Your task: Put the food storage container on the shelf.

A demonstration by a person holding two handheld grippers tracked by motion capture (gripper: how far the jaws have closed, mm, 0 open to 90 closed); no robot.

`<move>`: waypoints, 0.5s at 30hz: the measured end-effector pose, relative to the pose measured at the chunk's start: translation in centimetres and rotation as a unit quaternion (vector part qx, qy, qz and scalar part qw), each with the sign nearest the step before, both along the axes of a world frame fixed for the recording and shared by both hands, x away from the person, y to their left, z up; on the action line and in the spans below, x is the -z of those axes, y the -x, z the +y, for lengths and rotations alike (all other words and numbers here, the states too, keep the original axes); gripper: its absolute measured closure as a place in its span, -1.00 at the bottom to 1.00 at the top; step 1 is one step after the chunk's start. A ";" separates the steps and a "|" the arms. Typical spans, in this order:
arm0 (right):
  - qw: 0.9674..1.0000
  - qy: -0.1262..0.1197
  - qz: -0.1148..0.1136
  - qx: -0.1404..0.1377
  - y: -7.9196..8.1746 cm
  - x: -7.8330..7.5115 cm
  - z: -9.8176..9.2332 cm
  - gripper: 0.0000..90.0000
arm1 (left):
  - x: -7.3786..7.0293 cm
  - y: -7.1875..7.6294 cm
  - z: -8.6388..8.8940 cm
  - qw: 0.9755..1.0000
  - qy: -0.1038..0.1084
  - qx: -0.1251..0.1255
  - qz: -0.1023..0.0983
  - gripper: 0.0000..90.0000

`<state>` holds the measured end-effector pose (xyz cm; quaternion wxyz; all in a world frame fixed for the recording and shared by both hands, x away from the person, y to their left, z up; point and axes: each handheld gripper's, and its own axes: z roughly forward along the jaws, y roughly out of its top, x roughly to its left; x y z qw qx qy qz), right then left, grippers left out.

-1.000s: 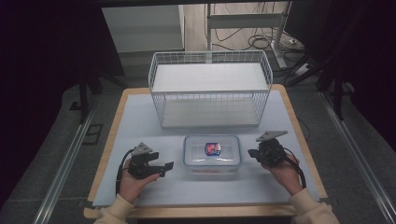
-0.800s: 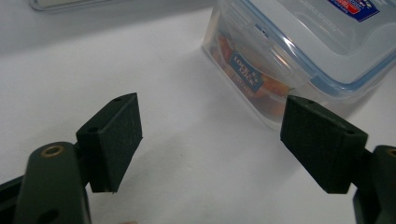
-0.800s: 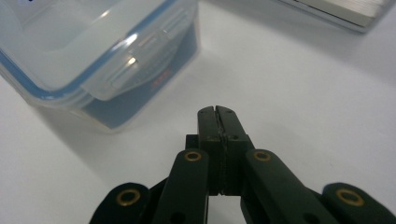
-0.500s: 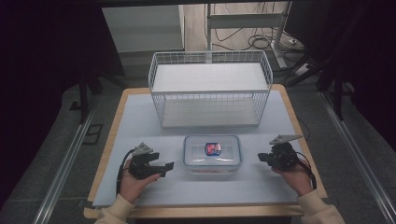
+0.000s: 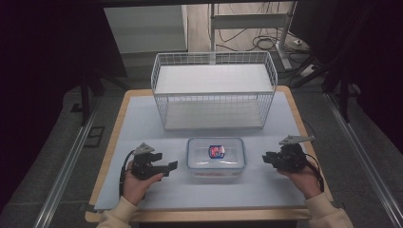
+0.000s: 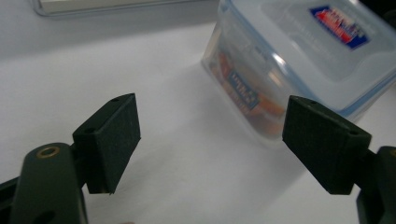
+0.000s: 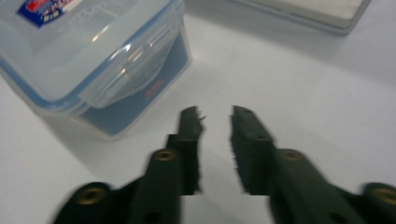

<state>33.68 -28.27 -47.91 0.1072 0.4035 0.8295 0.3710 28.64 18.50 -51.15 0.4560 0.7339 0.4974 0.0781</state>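
Observation:
A clear lidded plastic container (image 5: 216, 156) with a red-and-blue label sits on the pale mat near the front middle. My left gripper (image 5: 169, 166) rests to its left and points at it. Its jaws stand wide open with nothing between them, and they have just been opening a little further. In the left gripper view (image 6: 210, 107) the container (image 6: 299, 56) lies ahead to the upper right. My right gripper (image 5: 267, 158) lies to the right of the container, a short gap away. Its jaws (image 7: 215, 116) have just been opening and now stand narrowly apart, with nothing between them. The container's latch side (image 7: 93, 56) is at upper left.
A white wire basket (image 5: 214, 90) stands behind the container across the back of the mat; its base (image 7: 303, 11) shows at the top of the right gripper view. The wooden table edge (image 5: 111, 142) frames the mat. Dark floor and metal rails lie on both sides.
The right gripper has slid a little to the right, away from the container's right end, and its jaws have parted. The left hand has stayed put.

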 end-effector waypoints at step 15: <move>0.995 -0.088 0.046 -0.011 -1.3 -0.3 1.9 -0.48 | -0.2 -2.5 -2.1 0.994 0.082 0.032 0.072 -0.66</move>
